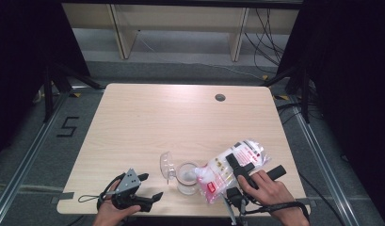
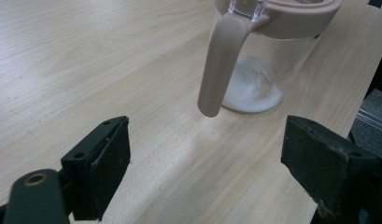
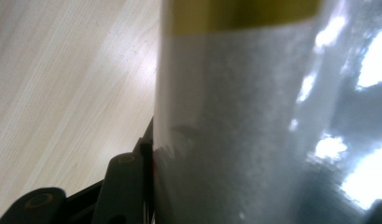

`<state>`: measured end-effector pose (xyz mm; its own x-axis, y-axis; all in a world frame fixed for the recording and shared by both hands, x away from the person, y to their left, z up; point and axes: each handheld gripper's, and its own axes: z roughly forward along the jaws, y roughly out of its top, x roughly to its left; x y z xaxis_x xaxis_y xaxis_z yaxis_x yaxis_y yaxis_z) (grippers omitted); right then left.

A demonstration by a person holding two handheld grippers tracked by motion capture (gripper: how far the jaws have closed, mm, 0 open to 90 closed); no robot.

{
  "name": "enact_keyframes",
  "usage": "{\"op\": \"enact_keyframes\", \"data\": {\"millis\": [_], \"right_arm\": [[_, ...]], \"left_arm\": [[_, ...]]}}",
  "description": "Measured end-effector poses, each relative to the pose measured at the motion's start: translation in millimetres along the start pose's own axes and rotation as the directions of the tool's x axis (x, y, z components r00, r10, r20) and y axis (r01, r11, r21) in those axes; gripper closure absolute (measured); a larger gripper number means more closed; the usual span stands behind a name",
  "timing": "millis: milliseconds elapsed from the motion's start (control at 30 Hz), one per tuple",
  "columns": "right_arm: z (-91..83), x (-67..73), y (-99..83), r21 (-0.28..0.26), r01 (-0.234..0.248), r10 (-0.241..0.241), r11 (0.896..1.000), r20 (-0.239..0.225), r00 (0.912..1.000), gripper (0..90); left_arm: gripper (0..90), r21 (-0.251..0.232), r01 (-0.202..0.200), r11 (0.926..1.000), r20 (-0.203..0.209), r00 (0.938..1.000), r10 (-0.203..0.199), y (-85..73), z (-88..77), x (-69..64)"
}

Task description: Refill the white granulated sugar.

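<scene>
A clear jar (image 1: 186,178) with a beige rim stands near the table's front edge, its clear lid (image 1: 167,165) flipped open to the left. A little white powder (image 2: 254,91) lies on its bottom, and its beige handle (image 2: 221,65) hangs toward my left gripper. A plastic bag of white powder (image 1: 228,169) with a red and white label leans mouth-down over the jar. My right gripper (image 1: 240,165) is shut on this bag (image 3: 244,121), one black jaw lying across it. My left gripper (image 1: 151,187) rests open on the table left of the jar, nothing between its jaws (image 2: 207,172).
The wooden table (image 1: 180,117) has a round cable hole (image 1: 220,97) at the back right. Its front edge runs just below both hands. Black curtains, floor rails and cables surround the table.
</scene>
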<state>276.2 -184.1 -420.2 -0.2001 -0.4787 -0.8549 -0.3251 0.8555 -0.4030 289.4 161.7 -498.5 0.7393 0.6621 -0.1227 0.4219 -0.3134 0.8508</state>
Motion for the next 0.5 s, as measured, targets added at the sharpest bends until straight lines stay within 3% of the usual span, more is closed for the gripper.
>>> {"op": "enact_keyframes", "data": {"millis": [67, 133, 300, 500], "right_arm": [[0.6, -1.6, 1.0, -0.014, 0.016, -0.016, 1.000, 0.000, 0.9999, 54.9], [0.7, -0.2, 0.7, -0.013, -0.003, 0.003, 1.000, -0.002, 1.0000, 55.0], [1.4, -4.0, 0.0, -0.028, 0.046, -0.045, 0.999, 0.006, 0.9989, 55.1], [1.3, -3.6, 0.2, -0.032, 0.032, -0.032, 0.999, 0.004, 0.9995, 55.2]], "left_arm": [[15.4, 0.000, 0.001, 1.0000, -0.001, 1.0000, -0.001, 0.0, 0.0, 0.1], [15.4, 0.000, 0.001, 1.0000, 0.000, 1.0000, -0.001, 0.0, 0.0, 0.1], [15.3, 0.000, 0.001, 1.0000, 0.000, 1.0000, -0.001, 0.0, 0.1, 0.0], [15.4, 0.000, -0.003, 1.0000, -0.001, 1.0000, 0.003, 0.1, -0.1, 0.5]]}}
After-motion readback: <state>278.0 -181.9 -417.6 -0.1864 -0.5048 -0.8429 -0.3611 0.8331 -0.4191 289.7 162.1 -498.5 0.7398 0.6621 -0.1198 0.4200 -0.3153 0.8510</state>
